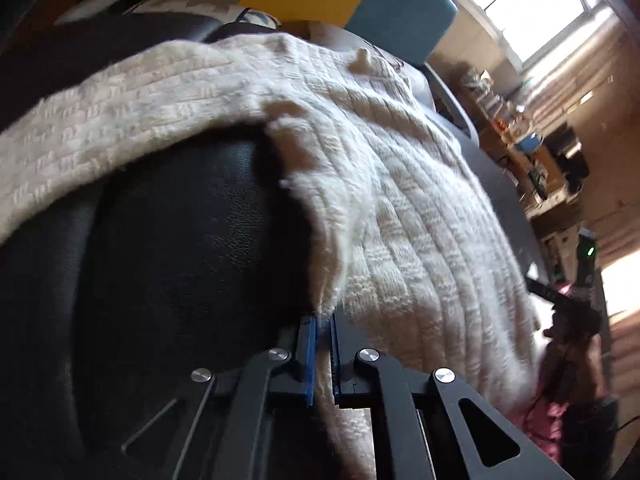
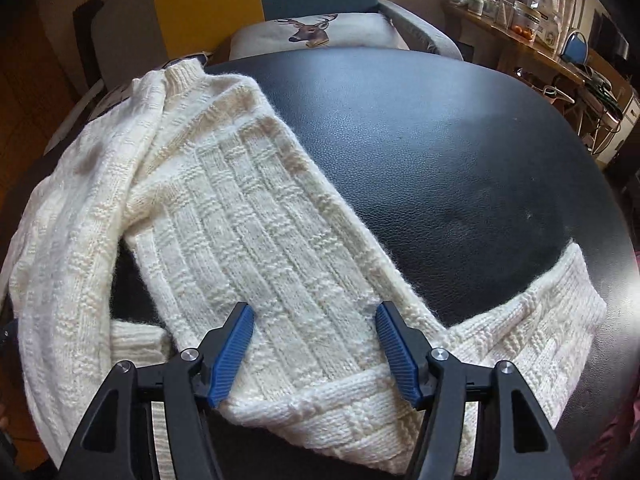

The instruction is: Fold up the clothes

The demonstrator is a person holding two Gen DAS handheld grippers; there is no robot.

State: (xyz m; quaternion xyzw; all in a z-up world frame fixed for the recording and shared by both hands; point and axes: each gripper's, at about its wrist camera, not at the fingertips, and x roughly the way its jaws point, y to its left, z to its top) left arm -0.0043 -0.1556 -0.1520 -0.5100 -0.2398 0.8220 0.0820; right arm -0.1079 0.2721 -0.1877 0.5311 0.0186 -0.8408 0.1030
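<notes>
Presently mid-fold. Cream knit sweater [image 2: 224,216] spread diagonally across black leather table [image 2: 440,152], body partly doubled over, one sleeve [image 2: 532,312] trailing toward right edge, collar toward far side near deer-print cushion [image 2: 316,32].

Left gripper [image 1: 323,344]: blue pads nearly together, pinching an edge of the knit; fabric draped up and away from the pinch, appearing lifted off the surface.

Right gripper [image 2: 316,344]: spread wide, nothing held, poised just above hem band of the folded body.

Judged step: carrying one side of the garment over toward the middle. Next move likely calls for laying the held edge flat, then securing the loose sleeve. Risk noted: loose knit stretching or sagging under a single pinch.
</notes>
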